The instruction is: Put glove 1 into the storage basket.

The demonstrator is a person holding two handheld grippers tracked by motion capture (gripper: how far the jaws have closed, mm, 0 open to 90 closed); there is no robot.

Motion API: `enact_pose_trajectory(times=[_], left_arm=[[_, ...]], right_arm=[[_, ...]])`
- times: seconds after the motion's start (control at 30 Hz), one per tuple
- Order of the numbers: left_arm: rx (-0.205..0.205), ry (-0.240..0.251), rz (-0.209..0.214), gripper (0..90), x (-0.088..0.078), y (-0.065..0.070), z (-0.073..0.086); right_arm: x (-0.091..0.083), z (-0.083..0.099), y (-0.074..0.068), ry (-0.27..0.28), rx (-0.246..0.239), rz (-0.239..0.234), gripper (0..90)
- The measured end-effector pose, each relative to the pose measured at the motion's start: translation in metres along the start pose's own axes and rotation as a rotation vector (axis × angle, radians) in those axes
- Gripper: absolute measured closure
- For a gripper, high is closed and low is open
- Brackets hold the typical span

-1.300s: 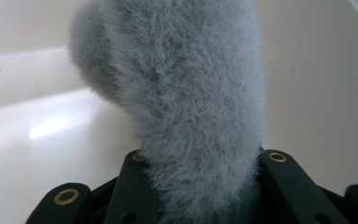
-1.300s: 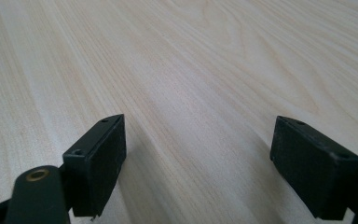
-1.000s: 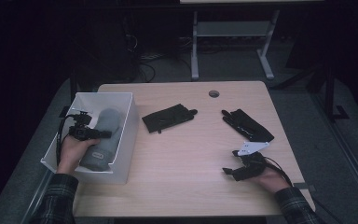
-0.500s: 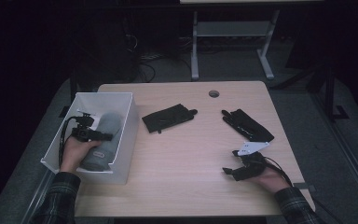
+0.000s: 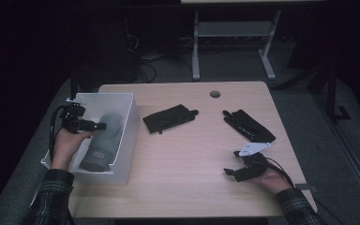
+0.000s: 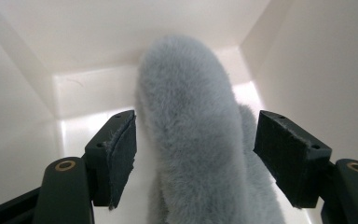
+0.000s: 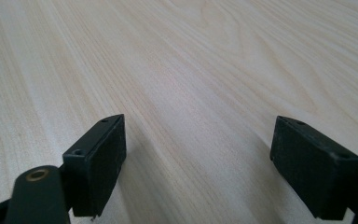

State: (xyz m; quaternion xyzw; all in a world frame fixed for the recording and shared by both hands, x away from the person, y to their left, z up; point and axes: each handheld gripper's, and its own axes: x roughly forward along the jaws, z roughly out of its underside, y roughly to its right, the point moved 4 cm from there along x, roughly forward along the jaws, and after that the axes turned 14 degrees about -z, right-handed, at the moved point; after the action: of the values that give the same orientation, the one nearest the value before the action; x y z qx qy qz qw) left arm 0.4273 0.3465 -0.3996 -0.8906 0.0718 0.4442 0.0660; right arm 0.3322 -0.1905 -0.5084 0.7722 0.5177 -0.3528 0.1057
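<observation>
A grey furry mitten (image 5: 101,141) lies inside the white bin (image 5: 127,136) at the table's left. My left gripper (image 5: 97,125) hovers over it in the bin. In the left gripper view the mitten (image 6: 191,154) runs between the jaws, which have just been opening; the pads (image 6: 121,154) stand a little off the fur, so the left gripper (image 6: 196,144) is open. Near the table's front right my right gripper (image 5: 231,172) rests low over bare wood. Its jaws are wide apart in the right gripper view, and the right gripper (image 7: 198,158) holds nothing.
Two black gloves lie on the wooden table (image 5: 187,159): one glove (image 5: 169,118) near the middle beside the bin, the other glove (image 5: 249,126) at the right, just beyond my right hand. A round cable hole (image 5: 214,94) sits near the far edge.
My left hand has risen a little over the bin, and the mitten stays lying in it. The right hand and both black gloves have not moved.
</observation>
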Motion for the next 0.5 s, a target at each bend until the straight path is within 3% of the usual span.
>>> enact_pose_trajectory(times=[0.13, 0.23, 0.47, 0.5], left_arm=[[0.025, -0.025, -0.043, 30.2, 0.002, 0.000, 0.001], [0.069, -0.062, -0.092, 30.8, 0.008, 0.003, 0.004], [0.068, -0.086, -0.144, 36.8, 0.020, 0.001, 0.009], [0.062, -0.073, -0.137, 43.1, 0.018, 0.000, 0.008]], right_arm=[[0.000, 0.000, 0.000, 0.000, 0.000, 0.000, 18.3], [0.000, 0.000, 0.000, 0.001, 0.000, 0.000, 18.3], [0.000, 0.000, 0.000, 0.001, 0.000, 0.001, 18.3], [0.000, 0.000, 0.000, 0.001, 0.000, 0.000, 18.3]])
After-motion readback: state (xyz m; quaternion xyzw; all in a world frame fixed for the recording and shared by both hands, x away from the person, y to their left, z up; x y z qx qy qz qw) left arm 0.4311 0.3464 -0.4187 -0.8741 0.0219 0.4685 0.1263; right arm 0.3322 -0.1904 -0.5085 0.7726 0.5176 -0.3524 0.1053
